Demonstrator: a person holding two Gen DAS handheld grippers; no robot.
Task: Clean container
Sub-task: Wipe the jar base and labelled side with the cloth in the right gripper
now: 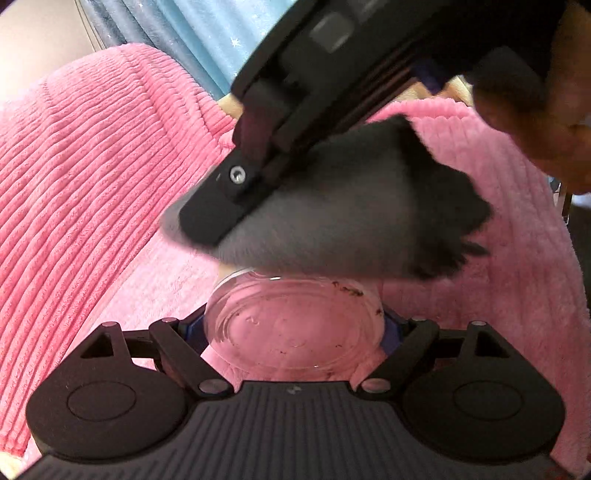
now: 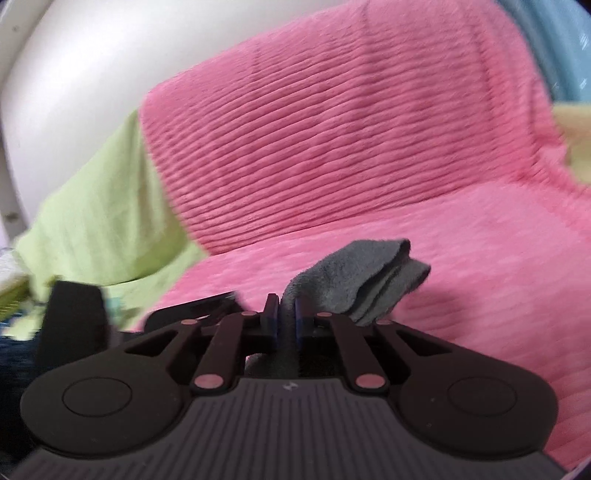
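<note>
A clear round container (image 1: 295, 325) with dark specks of dirt on its wall sits between the fingers of my left gripper (image 1: 295, 328), which is shut on it. Just above its rim hangs a folded grey cloth (image 1: 351, 218), blurred by motion. My right gripper (image 1: 236, 206) comes down from the upper right in the left wrist view, shut on that cloth. In the right wrist view the grey cloth (image 2: 362, 280) is pinched between the blue pads of my right gripper (image 2: 286, 325) and folds out to the right. The container does not show in that view.
A pink ribbed blanket (image 1: 92, 166) covers the cushion and the seat beneath everything. A green cloth (image 2: 92, 229) lies at the left in the right wrist view. A person's hand (image 1: 554, 122) holds the right gripper at the upper right. Blue curtains (image 1: 207, 33) hang behind.
</note>
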